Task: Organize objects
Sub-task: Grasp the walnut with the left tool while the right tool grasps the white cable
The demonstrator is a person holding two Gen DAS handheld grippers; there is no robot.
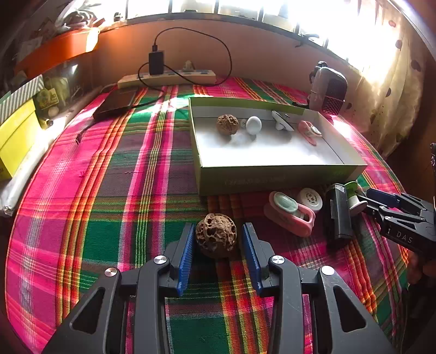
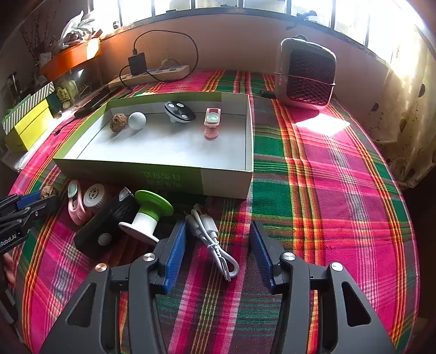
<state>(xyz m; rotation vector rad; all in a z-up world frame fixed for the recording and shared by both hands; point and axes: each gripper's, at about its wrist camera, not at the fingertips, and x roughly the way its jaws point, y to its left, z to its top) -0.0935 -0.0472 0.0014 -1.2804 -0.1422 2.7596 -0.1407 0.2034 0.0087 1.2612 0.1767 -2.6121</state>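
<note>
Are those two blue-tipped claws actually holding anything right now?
No. The left gripper brackets a walnut, the right gripper a coiled white cable; neither is squeezed.

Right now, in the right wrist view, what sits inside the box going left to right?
walnut → white ball → black disc-shaped gadget → pink case, all inside the box.

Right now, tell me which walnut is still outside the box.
The walnut on the plaid cloth between the left tongs; the other walnut lies inside the box beside a white ball.

Sunlit windows above a plaster wall — curtain (patterned) beside.
</note>
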